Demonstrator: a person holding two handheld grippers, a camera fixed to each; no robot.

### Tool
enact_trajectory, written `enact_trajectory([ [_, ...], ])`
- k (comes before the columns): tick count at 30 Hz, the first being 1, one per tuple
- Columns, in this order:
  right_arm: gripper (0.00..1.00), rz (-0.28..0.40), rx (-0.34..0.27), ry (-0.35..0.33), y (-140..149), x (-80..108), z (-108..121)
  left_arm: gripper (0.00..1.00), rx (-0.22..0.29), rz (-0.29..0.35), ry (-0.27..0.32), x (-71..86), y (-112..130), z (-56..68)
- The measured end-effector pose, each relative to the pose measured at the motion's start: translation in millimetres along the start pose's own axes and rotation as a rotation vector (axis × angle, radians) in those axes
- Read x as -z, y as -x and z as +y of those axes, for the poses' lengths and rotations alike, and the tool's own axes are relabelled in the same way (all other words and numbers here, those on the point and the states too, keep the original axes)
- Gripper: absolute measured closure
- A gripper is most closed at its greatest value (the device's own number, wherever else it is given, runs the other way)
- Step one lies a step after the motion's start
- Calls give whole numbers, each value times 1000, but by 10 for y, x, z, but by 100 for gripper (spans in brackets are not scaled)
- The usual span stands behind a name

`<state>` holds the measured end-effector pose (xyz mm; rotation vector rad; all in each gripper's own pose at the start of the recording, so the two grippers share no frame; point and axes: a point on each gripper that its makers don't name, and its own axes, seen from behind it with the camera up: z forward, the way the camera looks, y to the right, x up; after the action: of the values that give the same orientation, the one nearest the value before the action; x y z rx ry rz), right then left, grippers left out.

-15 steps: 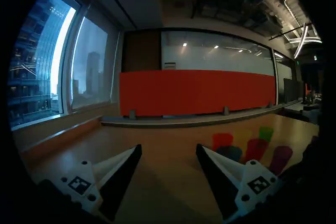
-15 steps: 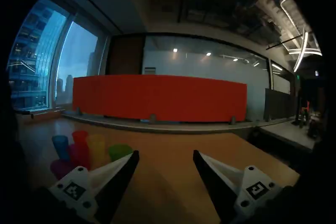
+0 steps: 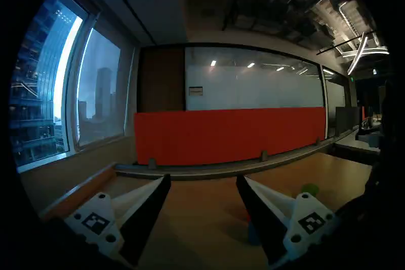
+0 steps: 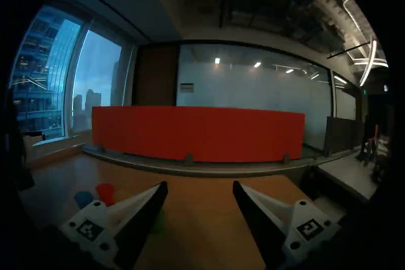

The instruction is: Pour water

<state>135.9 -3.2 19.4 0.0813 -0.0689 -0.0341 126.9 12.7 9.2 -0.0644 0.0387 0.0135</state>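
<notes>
Entry: 2 hand-held tools over a wooden worktop (image 3: 202, 234), dim room, task "pour water". Left tool (image 3: 202, 176): jaws spread wide, nothing between them, nothing held. Right tool (image 4: 199, 183): jaws equally wide, also empty. Change against 0.5 s ago: both views are pitched upward, so the red panel (image 3: 228, 136) at the far edge of the worktop sits lower in each picture. The cluster of coloured cups has dropped toward the bottom and is now largely hidden behind the tool fingers. Task items: the green cup (image 3: 310, 189) stands on the worktop, near, just right of the left tool's right finger. In the right gripper view the red cup (image 4: 105, 191) and blue cup (image 4: 82, 199) stand side by side, near left, just beyond that tool's left finger. Which cup holds water cannot be told. Judgement: neither tool is aimed at a cup, no grasp has begun and the pour is not started. The next move calls for tipping the tools back down toward the cups. Background: window (image 3: 96, 92) far left, glass wall (image 3: 253, 87) above the panel. Writing: each tool finger carries 1 black-and-white square marker (image 3: 96, 223), a code pattern and not text. 1 small sign (image 3: 195, 90) on the glass wall is too small to read. No brand is legible.
</notes>
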Motion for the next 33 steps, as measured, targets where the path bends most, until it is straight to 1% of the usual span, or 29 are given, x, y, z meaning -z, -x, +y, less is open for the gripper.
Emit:
enact_trajectory([
  [5, 0, -7, -12, -6, -290, -42, 27, 4, -7, 12, 14, -50, -337, -2],
  [8, 0, 0, -28, -9, -473, -75, 48, 4, -3, -7, 18, -97, -460, -1],
  [11, 0, 8, -37, -19, -614, -90, 59, 4, 3, -14, 39, -134, -586, 46],
  [14, 0, 10, -37, -29, -653, -97, 64, 4, 5, -11, 64, -156, -661, 105],
  [17, 0, 6, -29, -56, -653, -100, 32, 4, 7, -16, 101, -180, -699, 185],
  [20, 0, 7, -28, -96, -676, -95, -27, 4, 12, -17, 150, -200, -733, 291],
  [26, 0, 23, -41, -203, -748, -41, -183, 4, 18, -13, 249, -188, -812, 469],
  [33, 0, 43, -4, -349, -865, 63, -470, 4, 26, -2, 344, -158, -890, 634],
])
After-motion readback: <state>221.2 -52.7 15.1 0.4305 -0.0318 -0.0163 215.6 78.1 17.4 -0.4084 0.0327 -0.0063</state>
